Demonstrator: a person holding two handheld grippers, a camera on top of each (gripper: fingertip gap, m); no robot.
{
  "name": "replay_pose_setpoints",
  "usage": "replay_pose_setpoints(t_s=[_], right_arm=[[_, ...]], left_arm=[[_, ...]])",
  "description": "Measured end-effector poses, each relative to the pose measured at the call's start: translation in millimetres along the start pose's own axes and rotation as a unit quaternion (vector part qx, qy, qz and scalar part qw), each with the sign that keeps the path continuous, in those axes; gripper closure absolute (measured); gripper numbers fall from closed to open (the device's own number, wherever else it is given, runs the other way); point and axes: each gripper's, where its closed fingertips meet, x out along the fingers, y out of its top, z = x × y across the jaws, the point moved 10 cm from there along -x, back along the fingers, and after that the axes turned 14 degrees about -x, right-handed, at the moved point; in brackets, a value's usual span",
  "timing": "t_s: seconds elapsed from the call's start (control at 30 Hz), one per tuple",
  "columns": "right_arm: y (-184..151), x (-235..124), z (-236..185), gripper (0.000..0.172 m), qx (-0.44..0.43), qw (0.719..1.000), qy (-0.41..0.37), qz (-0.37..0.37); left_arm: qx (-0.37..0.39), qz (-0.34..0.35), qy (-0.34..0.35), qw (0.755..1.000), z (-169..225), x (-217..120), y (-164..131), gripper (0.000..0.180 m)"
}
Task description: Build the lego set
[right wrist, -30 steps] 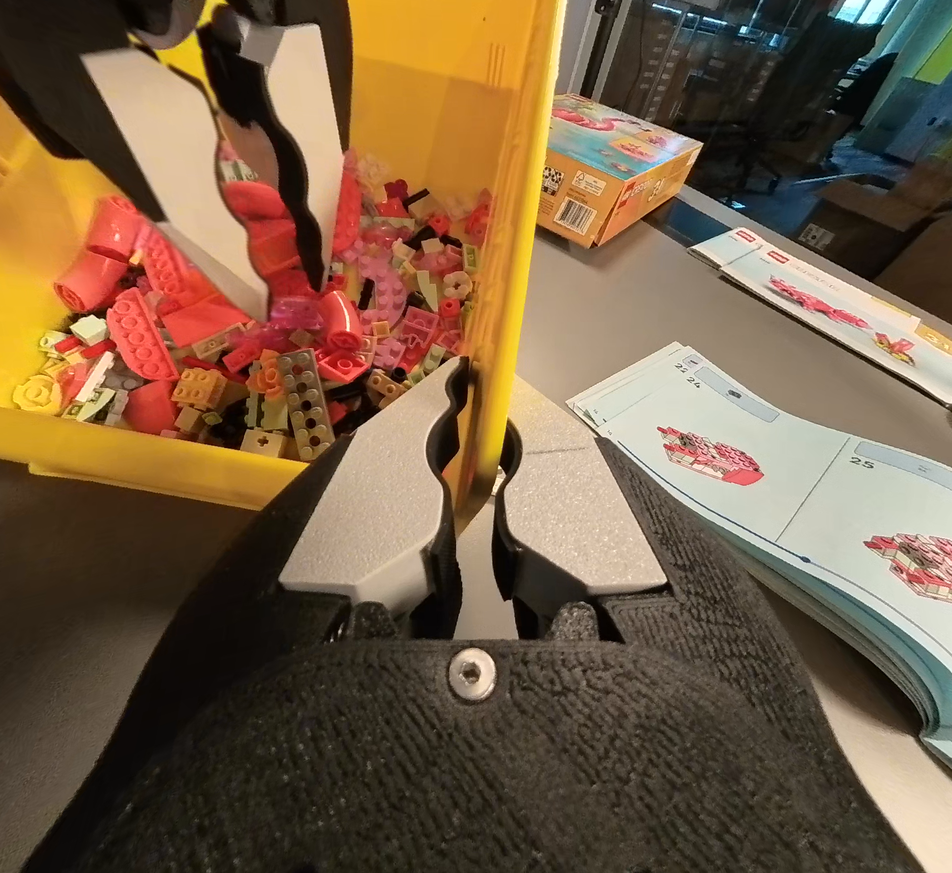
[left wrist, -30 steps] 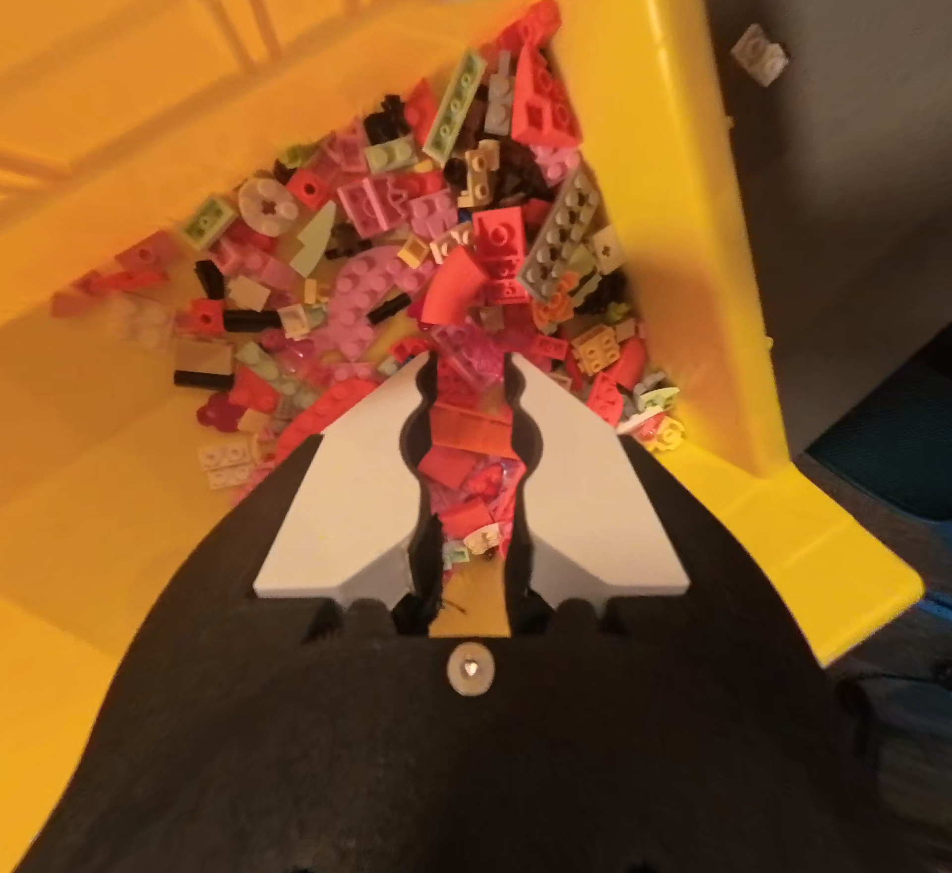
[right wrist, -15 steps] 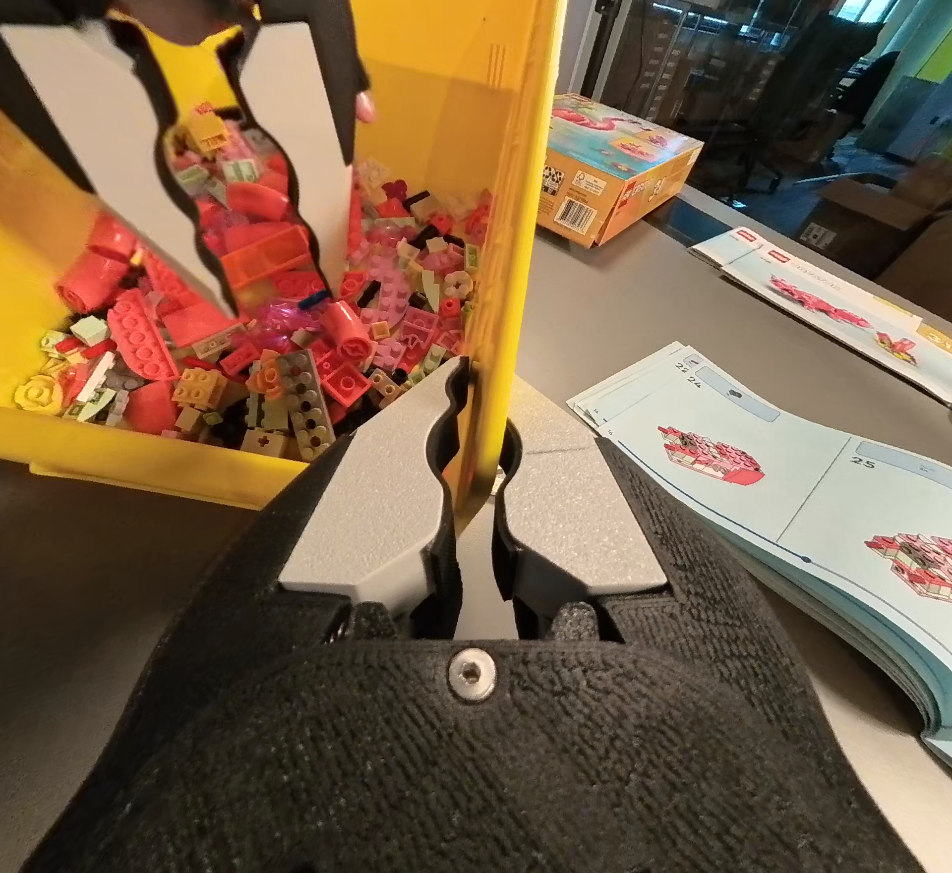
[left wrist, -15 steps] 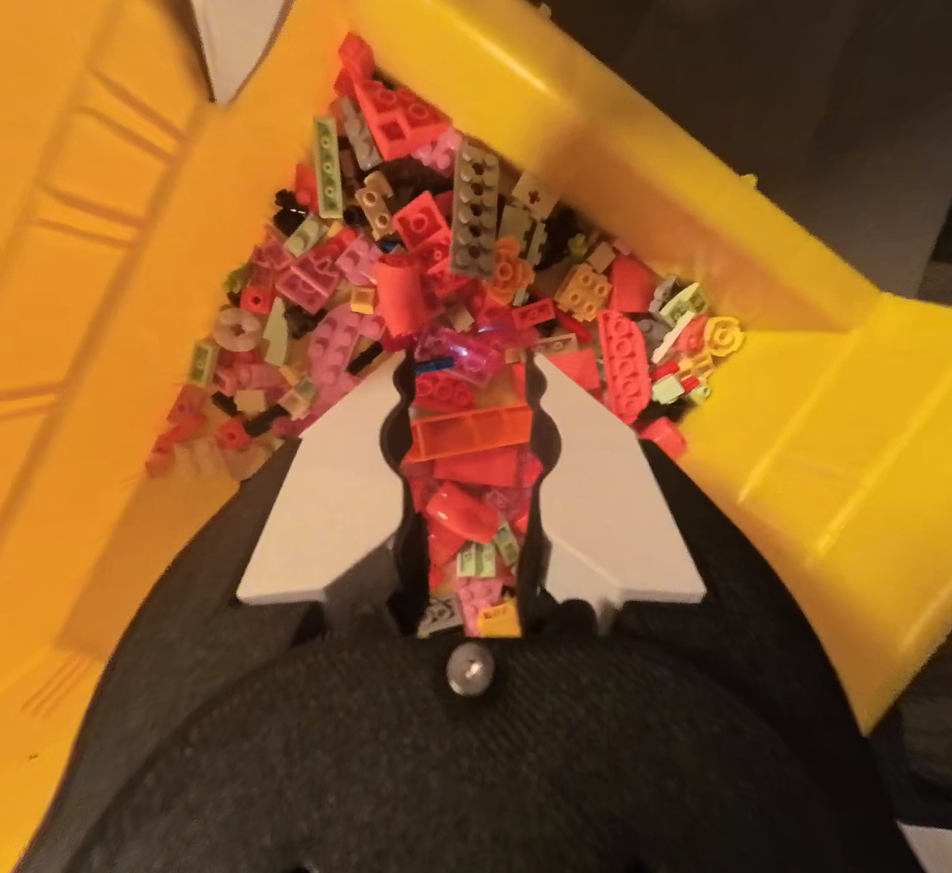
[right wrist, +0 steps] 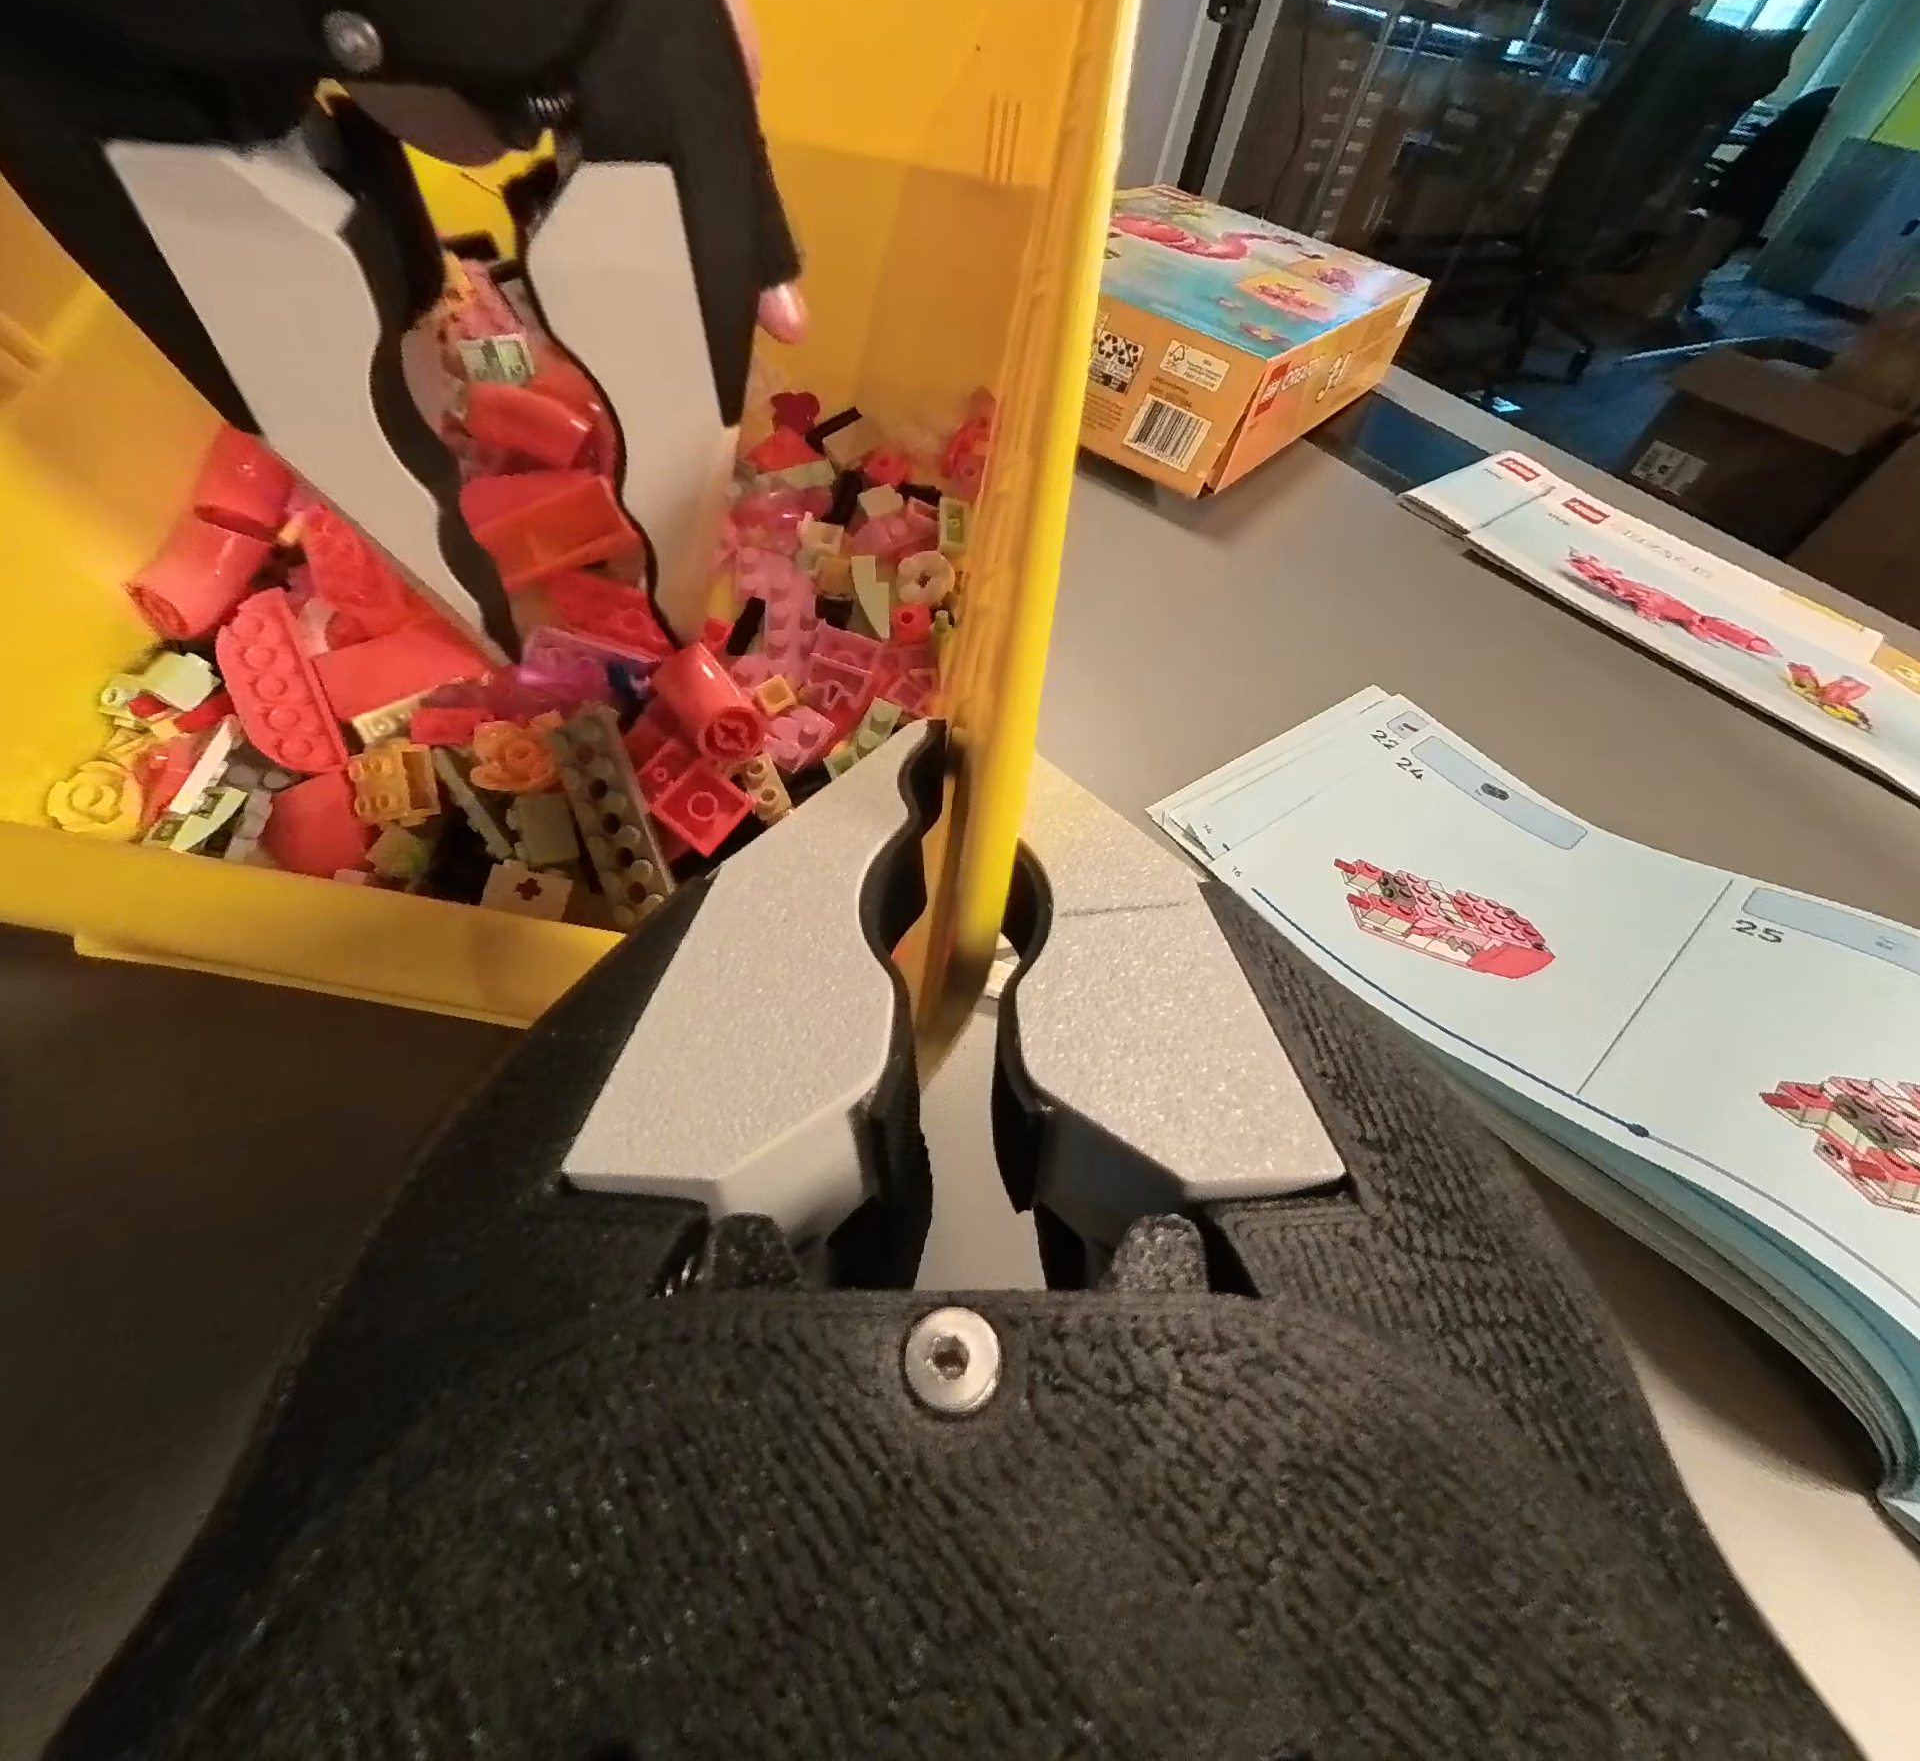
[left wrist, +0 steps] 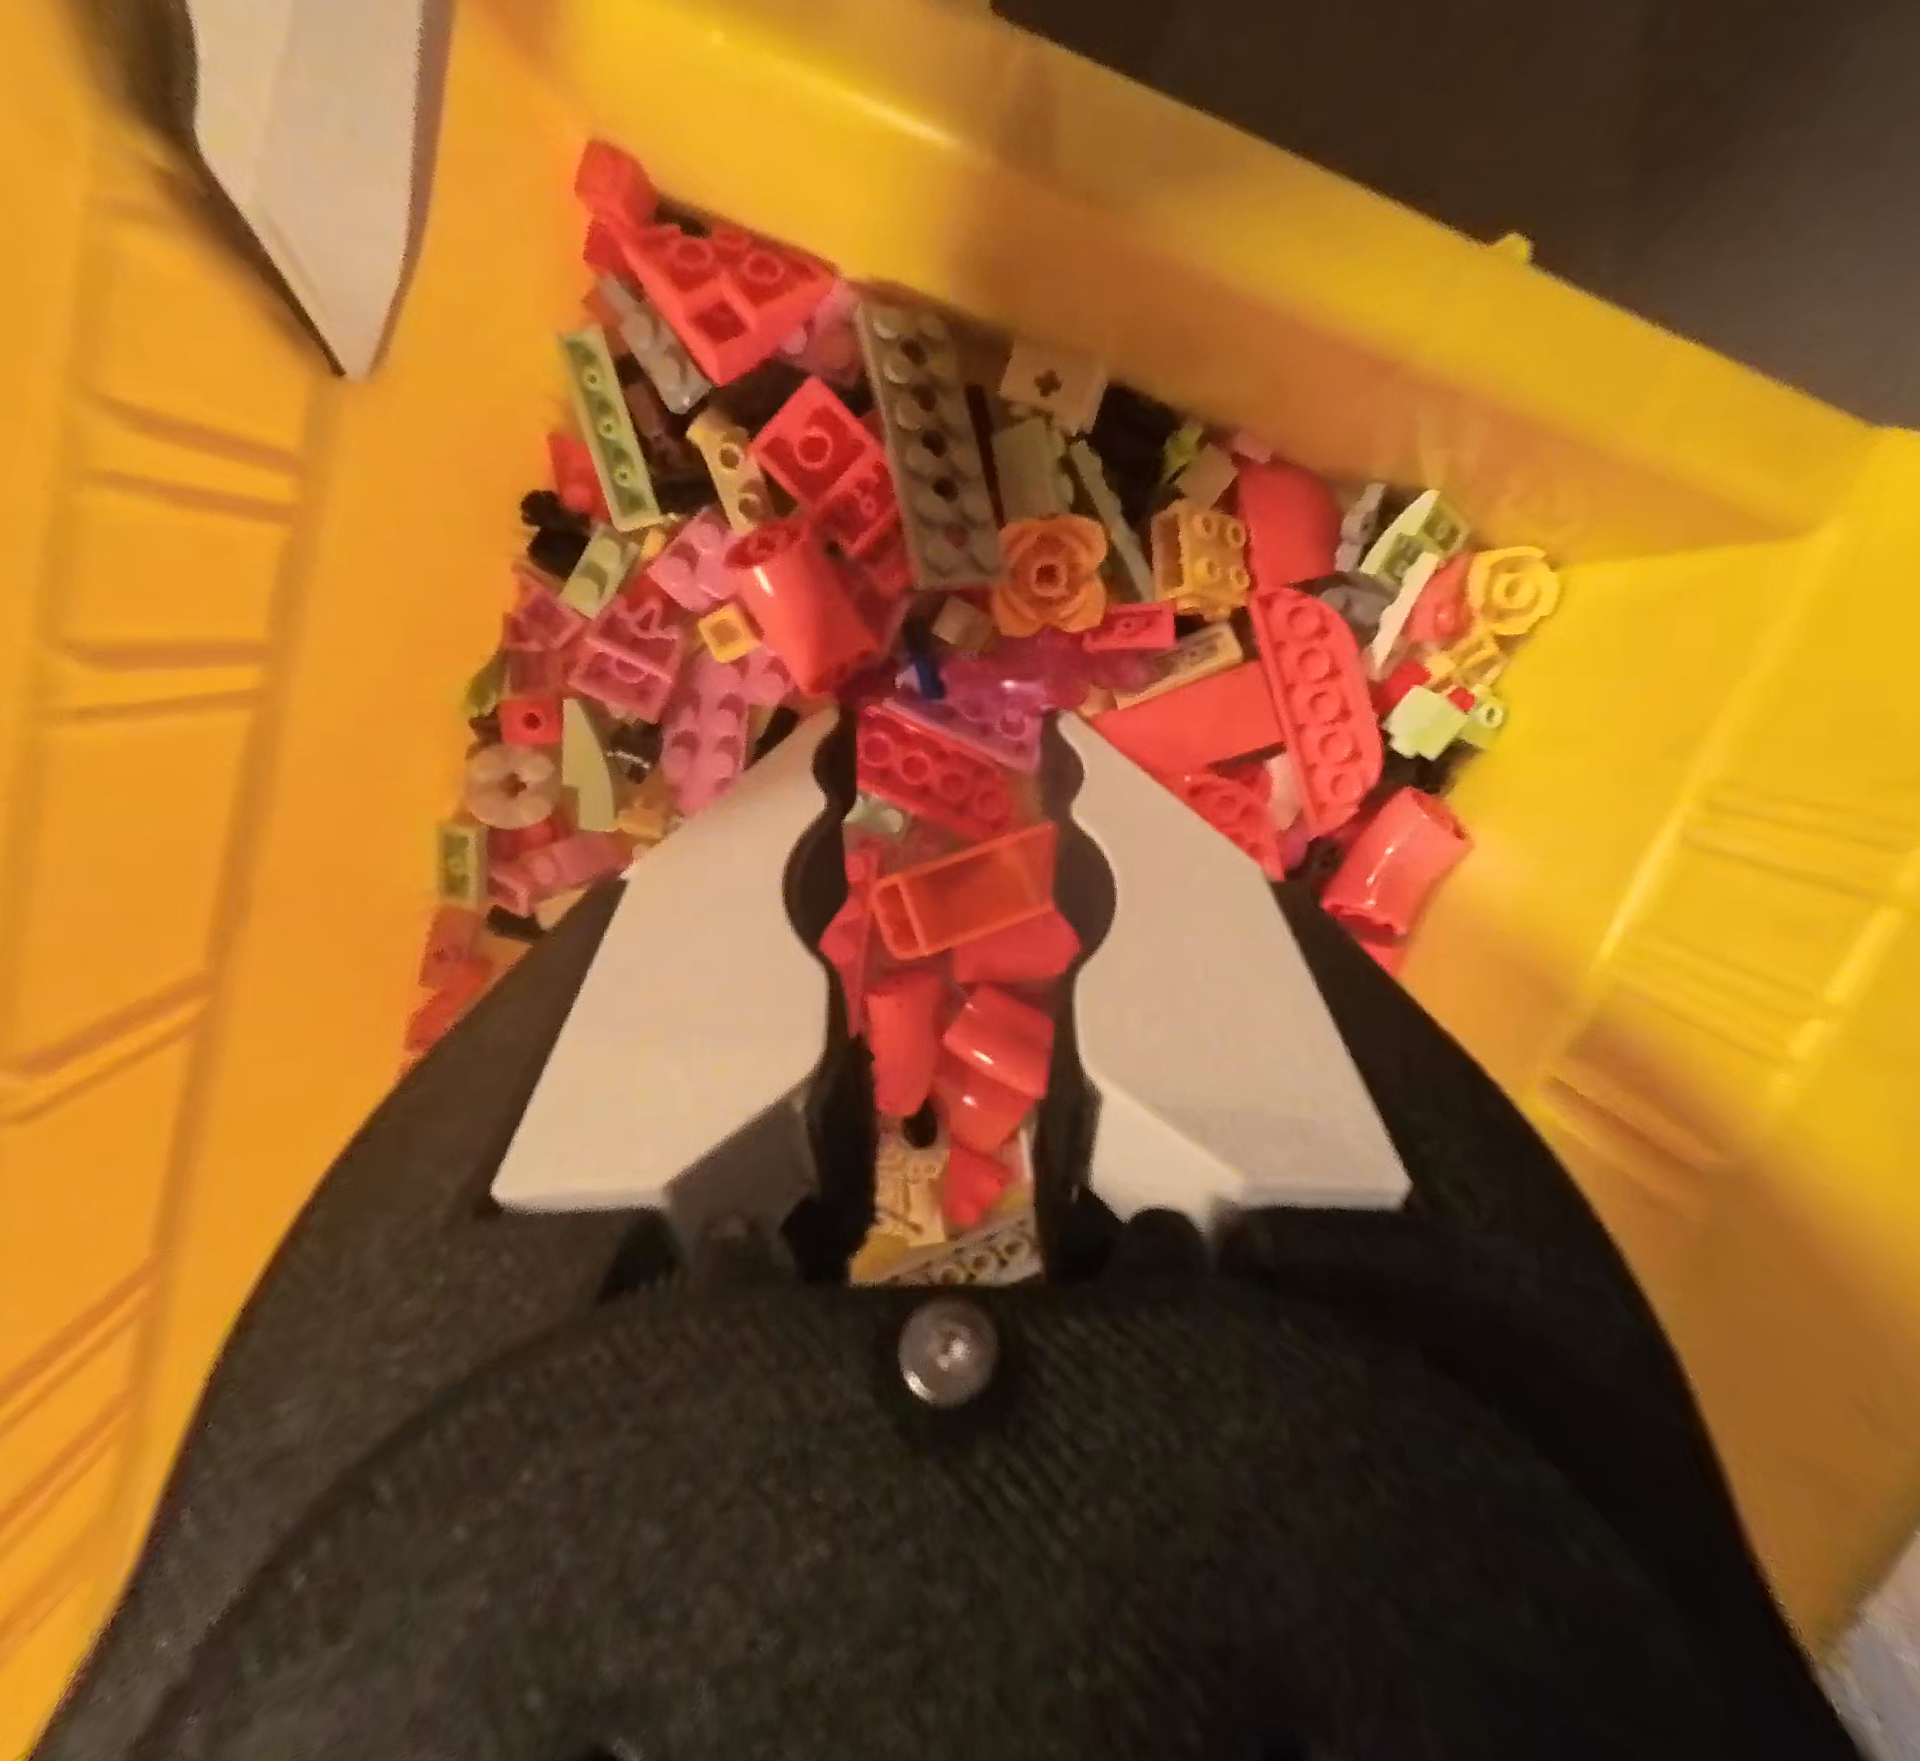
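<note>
Yellow bin (right wrist: pixel 914 277) (thin-walled) holds mixed bricks (left wrist: pixel 1039 568).

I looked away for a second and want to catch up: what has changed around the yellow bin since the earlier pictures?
The left gripper rose slightly off the brick pile and its jaws spread wider; it took hold of nothing. The right gripper stayed clamped on the yellow bin wall. The booklets and box did not move.

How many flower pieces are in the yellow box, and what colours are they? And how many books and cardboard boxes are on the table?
Orange flower piece: 1
Yellow flower piece: 1
Open instruction book: 1
Closed instruction booklets: 1 pile, number unclear
Cardboard toy box: 1
Total: 5, counting the pile as one. More flowers may lie buried in the yellow box.
</note>
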Motion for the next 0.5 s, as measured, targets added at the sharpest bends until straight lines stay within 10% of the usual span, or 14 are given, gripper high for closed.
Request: replay_pose_setpoints(t_s=[0.33, 0.5], right_arm=[[-1, 1, 1, 0.169, 0.006, 1.0, 0.003, -0.003], [0, 1, -1, 0.168, -0.006, 1.0, -0.003, -0.009]], left_arm=[[-0.038, -0.094, 0.111, 0.989, -22, -4, -23, 0.152], [-0.135, 0.023, 0.035, 0.99, -17, -15, -21, 0.153]])
